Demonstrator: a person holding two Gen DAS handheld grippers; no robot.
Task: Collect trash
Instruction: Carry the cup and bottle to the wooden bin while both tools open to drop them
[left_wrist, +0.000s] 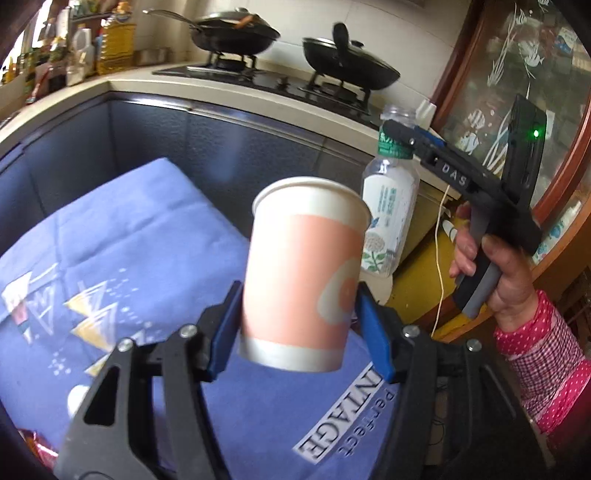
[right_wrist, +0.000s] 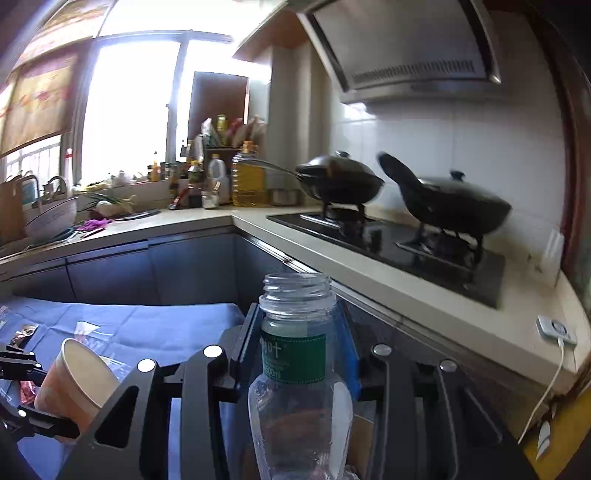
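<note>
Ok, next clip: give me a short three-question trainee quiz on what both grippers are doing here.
1. True or false: the left gripper is shut on the paper cup, which is upright with its mouth up.
2. Multiple choice: where on the plastic bottle do the right gripper's pads close? A) the base B) the neck, at the green label C) the open rim
3. Fill in: the bottle has no ____ on its mouth.

Key: 1 true; 2 B; 3 cap.
</note>
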